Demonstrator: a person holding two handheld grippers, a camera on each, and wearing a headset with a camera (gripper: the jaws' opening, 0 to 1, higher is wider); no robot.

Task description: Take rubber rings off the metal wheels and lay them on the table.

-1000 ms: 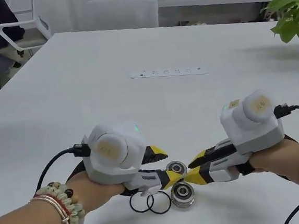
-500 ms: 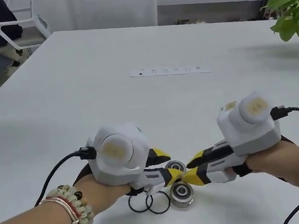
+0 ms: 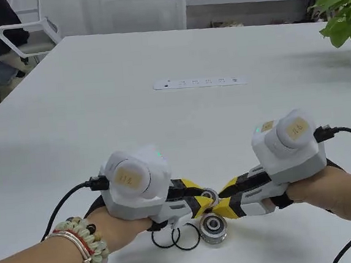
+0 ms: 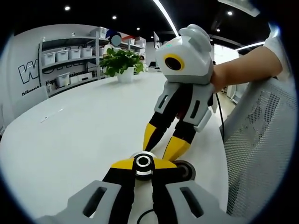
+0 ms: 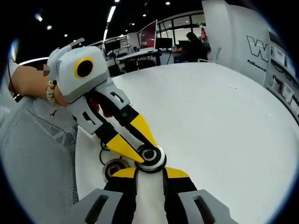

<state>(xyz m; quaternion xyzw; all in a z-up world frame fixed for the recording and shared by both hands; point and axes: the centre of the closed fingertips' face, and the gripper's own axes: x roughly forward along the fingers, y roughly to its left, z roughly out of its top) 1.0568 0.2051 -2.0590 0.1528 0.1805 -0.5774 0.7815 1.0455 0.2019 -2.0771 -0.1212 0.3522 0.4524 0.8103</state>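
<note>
Metal wheel (image 4: 143, 164) clamped by left gripper (image 4: 142, 166); right gripper (image 5: 150, 172) jaws ajar, touching it.

Opposed close cams, common wheel (image 4: 143, 164)

place: open-plan office | signs: white table (image 3: 156, 53), office chair (image 3: 24, 34), bin shelving (image 4: 60, 58), desk monitors (image 5: 147, 35), potted plant (image 3: 340, 12)

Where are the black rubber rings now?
Head view: rubber rings lie on the table beneath the left gripper, just left of the loose metal wheel.
</note>
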